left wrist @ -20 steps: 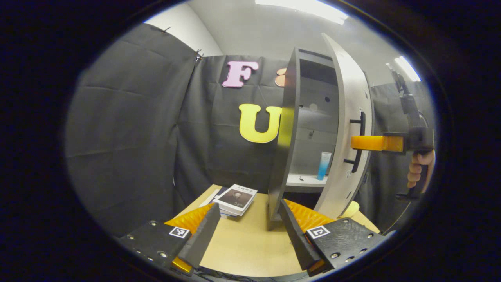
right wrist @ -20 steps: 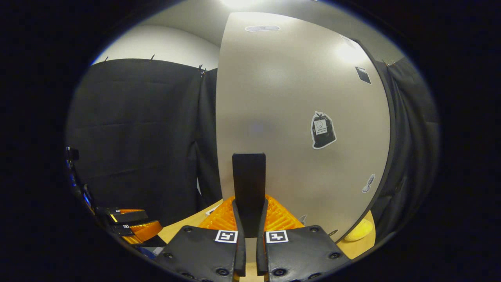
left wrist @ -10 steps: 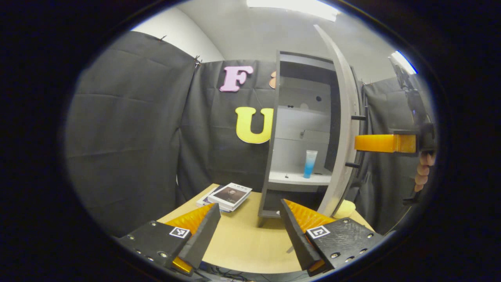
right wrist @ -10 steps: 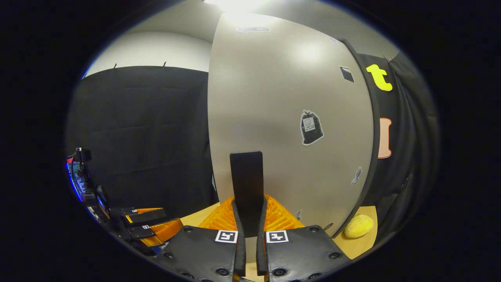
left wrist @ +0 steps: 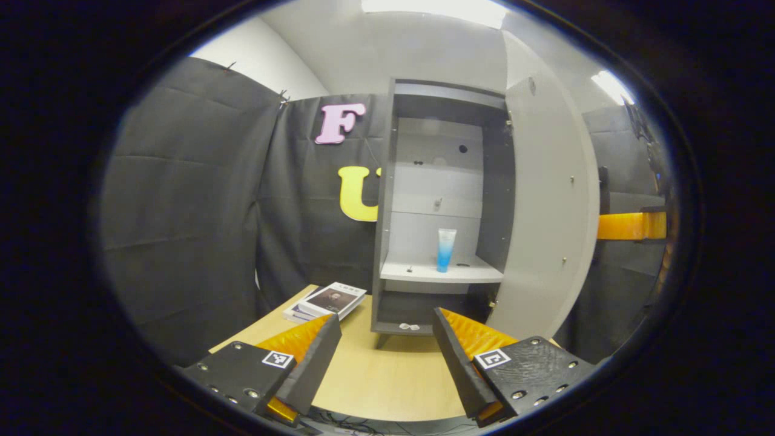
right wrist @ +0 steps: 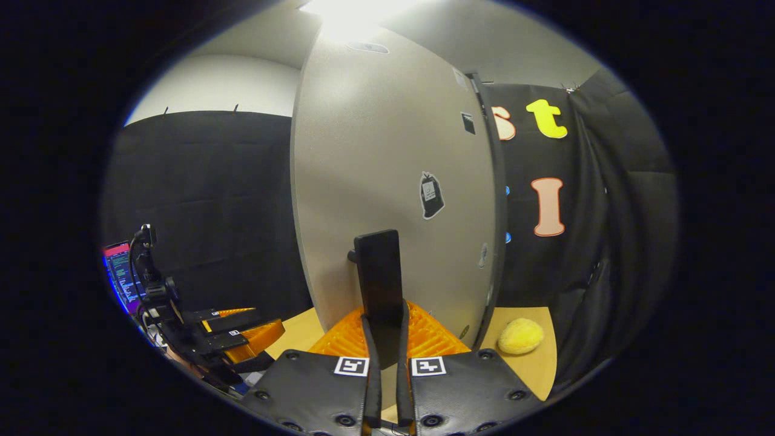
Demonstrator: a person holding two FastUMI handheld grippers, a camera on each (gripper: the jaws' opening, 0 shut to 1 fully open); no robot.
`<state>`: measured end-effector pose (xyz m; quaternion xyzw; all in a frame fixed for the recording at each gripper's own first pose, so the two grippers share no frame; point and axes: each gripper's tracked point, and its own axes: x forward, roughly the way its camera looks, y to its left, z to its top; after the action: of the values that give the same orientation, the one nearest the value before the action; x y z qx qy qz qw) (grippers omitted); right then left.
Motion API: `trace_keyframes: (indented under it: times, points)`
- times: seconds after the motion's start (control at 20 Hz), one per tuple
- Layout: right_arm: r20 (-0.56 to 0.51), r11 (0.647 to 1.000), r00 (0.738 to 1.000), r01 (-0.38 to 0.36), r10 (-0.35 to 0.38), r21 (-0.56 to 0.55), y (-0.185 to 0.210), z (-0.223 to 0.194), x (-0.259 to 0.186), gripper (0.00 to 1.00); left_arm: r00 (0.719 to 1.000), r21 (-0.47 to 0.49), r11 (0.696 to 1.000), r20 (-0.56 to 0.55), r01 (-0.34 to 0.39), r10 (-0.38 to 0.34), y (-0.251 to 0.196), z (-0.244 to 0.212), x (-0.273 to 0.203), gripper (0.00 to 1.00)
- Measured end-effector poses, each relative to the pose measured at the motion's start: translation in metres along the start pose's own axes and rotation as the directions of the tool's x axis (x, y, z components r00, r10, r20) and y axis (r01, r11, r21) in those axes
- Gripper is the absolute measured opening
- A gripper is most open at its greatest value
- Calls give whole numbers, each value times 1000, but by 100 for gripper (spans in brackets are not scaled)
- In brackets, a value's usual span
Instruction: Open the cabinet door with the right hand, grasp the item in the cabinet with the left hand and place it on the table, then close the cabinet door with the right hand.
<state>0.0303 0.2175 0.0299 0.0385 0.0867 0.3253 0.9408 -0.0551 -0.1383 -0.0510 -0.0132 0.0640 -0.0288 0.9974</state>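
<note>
The grey cabinet [left wrist: 387, 200] stands at the back of the table with its door [left wrist: 548, 206] swung wide to the right. On its middle shelf [left wrist: 442, 275] a blue and clear tube [left wrist: 446, 249] stands upright. My left gripper [left wrist: 384, 336] hangs open over the table's near side, well short of the cabinet, with nothing between its fingers. In the right gripper view my right gripper [right wrist: 385, 324] is shut on the door's black handle [right wrist: 378, 275], against the door's outer face [right wrist: 393, 169]. The right gripper [left wrist: 629, 225] also pokes out past the door's edge.
A small stack of books [left wrist: 330, 300] lies on the wooden table [left wrist: 375, 375] left of the cabinet. A yellow soft lump [right wrist: 521, 336] rests on the table behind the door. A small white thing [left wrist: 408, 327] lies in the cabinet's lower compartment. A lit screen [right wrist: 118, 272] stands far left.
The door has swung much wider, pulled by my right gripper on the handle, and the cabinet's inside now shows fully. My left gripper stays open and has turned to face the opening.
</note>
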Motion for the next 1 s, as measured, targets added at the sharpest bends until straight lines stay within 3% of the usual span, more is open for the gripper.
trace_keyframes:
  times: [0.25, 0.5, 0.65, 0.7, 0.85, 0.95, 1.0]
  points:
    - [0, 992, 993, 122, -122, 17, -22, 0, -11, 11, 995, 25, 995, -12, 96, -96, -42, -4, 9, 89]
    - [-2, 967, 967, 254, -254, 16, -49, 0, -19, 10, 988, 42, 987, -30, 152, -151, -62, -13, 9, 89]
    - [-7, 951, 952, 306, -306, 36, -54, -2, -22, 10, 984, 43, 984, -42, 174, -172, -62, -15, 12, 89]
    - [-9, 951, 952, 306, -306, 44, -52, -2, -23, 0, 983, 41, 983, -43, 178, -176, -62, -15, 12, 89]
    - [-4, 943, 945, 325, -326, 64, -53, -2, -22, 7, 982, 15, 984, -63, 178, -177, -46, -20, 26, 89]
    - [-10, 933, 934, 356, -356, 52, -56, -3, -26, 7, 981, -4, 984, -70, 180, -180, -33, -21, 36, 93]
    - [-13, 927, 928, 373, -373, 41, -59, -4, -27, 0, 981, -8, 983, -69, 184, -184, -27, -20, 41, 93]
